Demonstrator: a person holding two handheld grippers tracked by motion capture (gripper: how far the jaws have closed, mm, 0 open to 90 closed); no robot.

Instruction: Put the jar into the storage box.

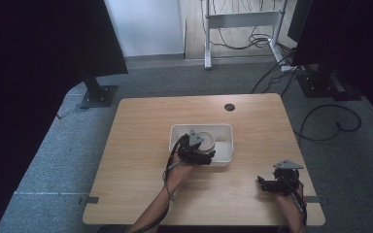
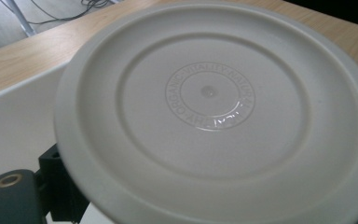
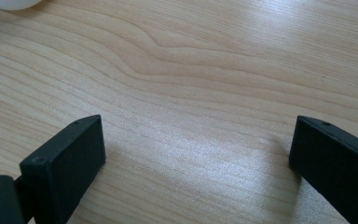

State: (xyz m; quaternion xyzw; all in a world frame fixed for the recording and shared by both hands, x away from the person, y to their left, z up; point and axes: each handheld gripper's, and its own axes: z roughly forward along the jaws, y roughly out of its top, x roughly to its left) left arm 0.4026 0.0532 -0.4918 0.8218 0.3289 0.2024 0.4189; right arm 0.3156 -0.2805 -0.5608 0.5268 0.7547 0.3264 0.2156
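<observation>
The plate [image 2: 209, 112] hides the left tool's [image 1: 200, 154] tips and runs off the picture's bottom edge.

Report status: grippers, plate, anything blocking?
Left gripper at white bin, grip on plate unclear. Right gripper open, low over bare table. No obstruction seen.

Wooden table [image 1: 141, 194] with rounded corners, pale grain, standing on grey carpet [image 1: 48, 160]. Small dark round hole [image 1: 229, 107] near the far edge of the tabletop. Black stand base [image 1: 98, 95] on the floor off the far left corner. White metal frame [image 1: 240, 22] farther back, loose black cables [image 1: 245, 41] beneath it; one more cable loop [image 1: 331, 124] right of the table.
</observation>
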